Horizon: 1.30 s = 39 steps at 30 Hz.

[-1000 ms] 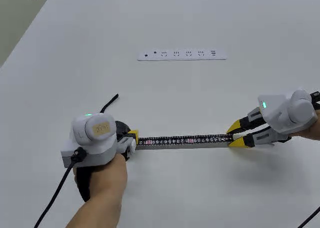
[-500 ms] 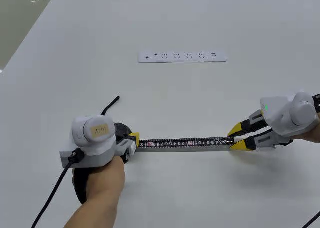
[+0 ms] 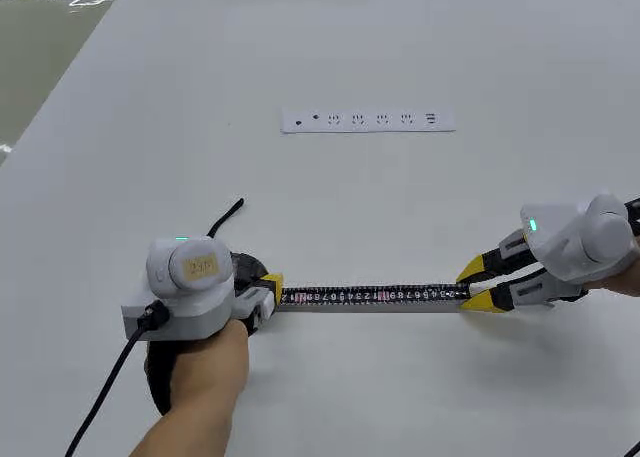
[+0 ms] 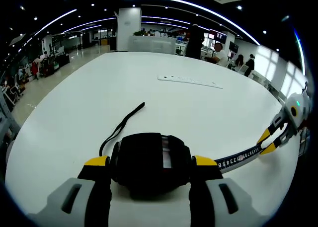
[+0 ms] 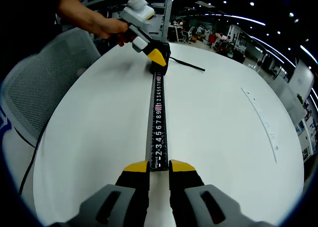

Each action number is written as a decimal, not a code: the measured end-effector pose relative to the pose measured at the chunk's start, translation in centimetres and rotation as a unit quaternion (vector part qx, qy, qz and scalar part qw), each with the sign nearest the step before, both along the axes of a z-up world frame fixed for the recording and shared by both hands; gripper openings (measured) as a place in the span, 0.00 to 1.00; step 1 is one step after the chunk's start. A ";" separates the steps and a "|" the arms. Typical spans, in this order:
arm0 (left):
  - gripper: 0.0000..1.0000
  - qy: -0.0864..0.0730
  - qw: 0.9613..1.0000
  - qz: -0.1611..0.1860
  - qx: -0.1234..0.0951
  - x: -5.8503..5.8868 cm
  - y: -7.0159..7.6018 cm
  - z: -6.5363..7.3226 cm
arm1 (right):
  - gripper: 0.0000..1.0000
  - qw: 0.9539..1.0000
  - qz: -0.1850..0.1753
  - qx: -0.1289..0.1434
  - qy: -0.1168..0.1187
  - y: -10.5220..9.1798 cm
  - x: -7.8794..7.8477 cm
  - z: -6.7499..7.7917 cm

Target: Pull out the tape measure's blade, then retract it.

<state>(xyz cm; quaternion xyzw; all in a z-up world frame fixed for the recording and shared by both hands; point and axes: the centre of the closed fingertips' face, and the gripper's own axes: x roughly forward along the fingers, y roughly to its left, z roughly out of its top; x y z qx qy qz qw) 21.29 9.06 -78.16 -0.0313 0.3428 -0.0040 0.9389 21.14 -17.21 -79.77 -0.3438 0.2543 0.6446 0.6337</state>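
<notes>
On the white table (image 3: 420, 37), the left gripper (image 3: 262, 299) sat well to the near side of the power strip (image 3: 368, 120) and beyond that strip's left end. A hand (image 3: 200, 362) held it, and a black cable (image 3: 108, 389) trailed from its back. Its jaws were clamped on the tape measure's black case (image 4: 150, 162), one yellow tip pressed on each side. From the case, a thin black strap (image 3: 225, 215) lay curled on the table, reaching toward the power strip but well short of it.

The blade (image 3: 370, 295) lay pulled out flat on the table. It ran rightward from the case, roughly parallel to the power strip and on its near side, with its numbers facing up.

The right gripper (image 3: 472, 287) was near the person and just past the power strip's right end. Its jaws were closed on the blade's free end, a yellow tip against each edge in the right gripper view (image 5: 159, 166).
</notes>
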 end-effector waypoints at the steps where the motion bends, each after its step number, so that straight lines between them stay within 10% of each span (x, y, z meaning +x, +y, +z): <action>1: 0.59 0.000 1.000 0.000 0.000 0.0 0.0 0.0 | 0.14 1.000 0.000 0.000 0.000 0.1 0.0 0.0; 39: 0.59 0.006 1.000 0.004 -0.001 -0.4 0.2 0.0 | 0.14 1.000 0.008 0.011 -0.004 1.5 -0.1 0.8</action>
